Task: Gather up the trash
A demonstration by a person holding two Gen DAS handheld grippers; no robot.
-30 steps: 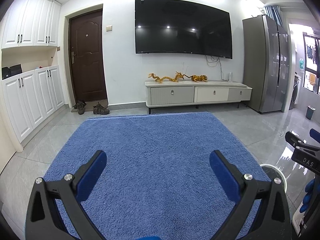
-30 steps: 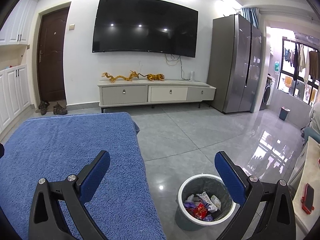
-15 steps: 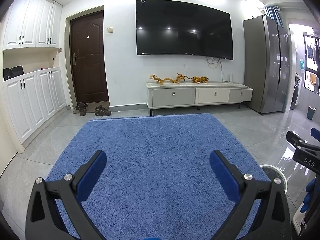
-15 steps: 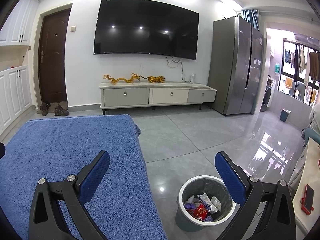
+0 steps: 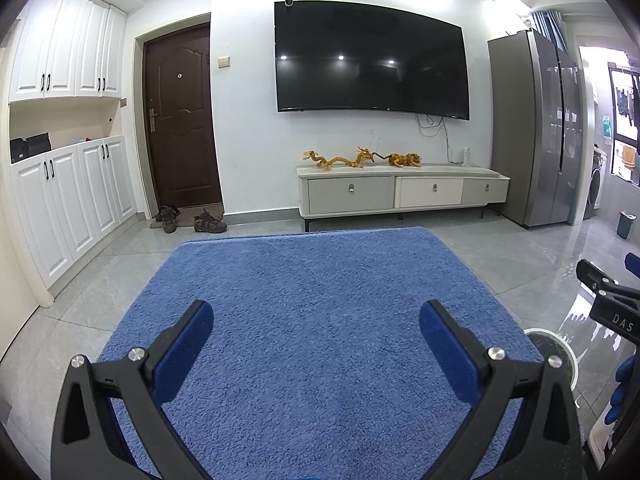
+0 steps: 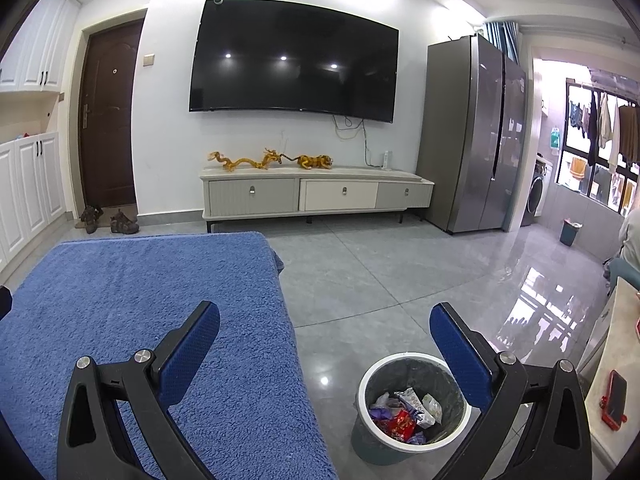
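Left gripper (image 5: pixel 316 338) is spread wide and empty over the blue cloth (image 5: pixel 320 300). Right gripper (image 6: pixel 325 342) is likewise spread and empty, with the bin (image 6: pixel 414 402) of wrappers (image 6: pixel 402 414) at its 5 o'clock.

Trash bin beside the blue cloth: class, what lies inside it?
Inside the trash bin lies a pile of crumpled wrappers: red, purple and white ones show. Whatever sits beneath them is covered, and the right hand-held gripper, open and empty, hides part of the rim.
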